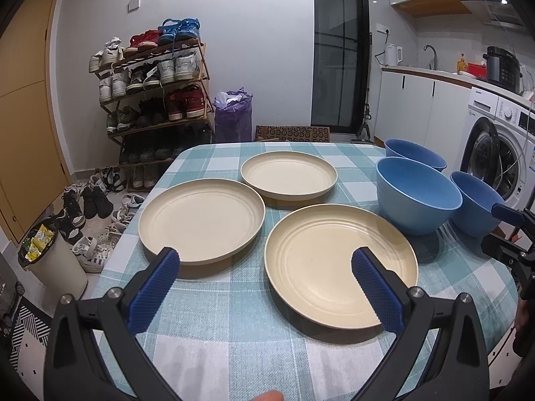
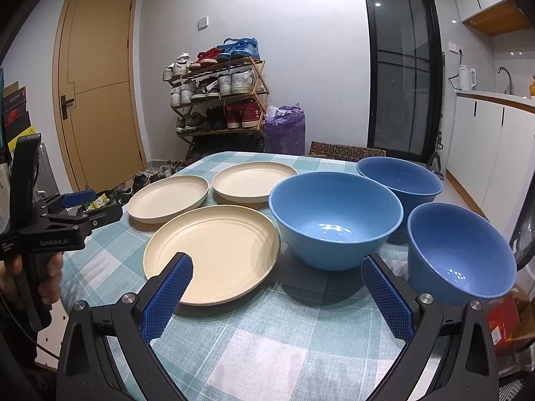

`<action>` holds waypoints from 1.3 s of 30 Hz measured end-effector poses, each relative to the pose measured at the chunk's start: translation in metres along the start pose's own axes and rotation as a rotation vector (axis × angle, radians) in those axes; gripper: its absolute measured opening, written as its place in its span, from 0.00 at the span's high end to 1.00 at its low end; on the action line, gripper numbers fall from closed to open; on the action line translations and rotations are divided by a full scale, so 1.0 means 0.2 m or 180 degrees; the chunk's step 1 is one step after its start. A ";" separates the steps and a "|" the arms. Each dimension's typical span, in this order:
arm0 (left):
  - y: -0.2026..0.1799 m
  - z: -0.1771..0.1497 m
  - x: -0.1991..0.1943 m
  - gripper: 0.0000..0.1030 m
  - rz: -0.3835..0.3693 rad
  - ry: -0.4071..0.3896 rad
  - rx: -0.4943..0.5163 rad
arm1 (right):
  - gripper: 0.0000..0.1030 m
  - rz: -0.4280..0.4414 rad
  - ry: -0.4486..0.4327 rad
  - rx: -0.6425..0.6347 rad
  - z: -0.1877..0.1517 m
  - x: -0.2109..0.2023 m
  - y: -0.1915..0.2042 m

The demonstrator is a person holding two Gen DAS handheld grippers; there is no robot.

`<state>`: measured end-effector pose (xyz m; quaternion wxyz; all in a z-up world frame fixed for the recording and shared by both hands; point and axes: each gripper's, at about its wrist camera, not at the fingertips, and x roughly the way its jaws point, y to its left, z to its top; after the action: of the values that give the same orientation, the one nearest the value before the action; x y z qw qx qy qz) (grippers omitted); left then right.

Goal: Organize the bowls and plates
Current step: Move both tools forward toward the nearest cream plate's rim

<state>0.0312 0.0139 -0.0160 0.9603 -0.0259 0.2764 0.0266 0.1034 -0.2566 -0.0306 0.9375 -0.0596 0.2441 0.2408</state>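
my left gripper (image 1: 265,260) and right gripper (image 2: 276,267) both gape wide, holding nothing, hovering at the checked tablecloth's (image 1: 234,344) near edge. nearest lies one cream plate (image 1: 337,264), two more plates beyond (image 1: 200,220). three blue bowls (image 2: 334,214) sit apart to the right, unstacked, likely awaiting nesting.

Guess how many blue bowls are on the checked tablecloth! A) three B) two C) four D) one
A, because three blue bowls sit apart on the cloth: a big one in the middle, one behind it and one nearest the right tongs, beside three cream plates.
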 end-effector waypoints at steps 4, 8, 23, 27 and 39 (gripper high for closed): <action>0.01 0.02 0.03 0.00 -0.0037 0.0024 0.0008 | 0.00 -0.0009 0.0049 0.0020 0.02 0.05 -0.01; 0.02 0.06 0.07 0.00 -0.0038 0.0022 0.0014 | 0.00 -0.0021 0.0123 0.0071 0.05 0.10 -0.03; 0.13 0.20 0.16 0.00 0.0104 -0.0005 -0.0281 | 0.00 0.0006 0.0147 0.0065 0.22 0.22 -0.07; 0.15 0.24 0.18 0.00 0.0124 0.0030 -0.0260 | 0.00 0.0018 0.0105 0.0037 0.30 0.23 -0.07; 0.15 0.37 0.21 0.00 0.0141 0.0095 -0.0090 | 0.00 -0.0006 0.0096 -0.0006 0.48 0.22 -0.06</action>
<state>0.1029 0.0493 0.0233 0.9548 -0.0337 0.2908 0.0514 0.1837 -0.2267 0.0313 0.9338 -0.0643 0.2580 0.2393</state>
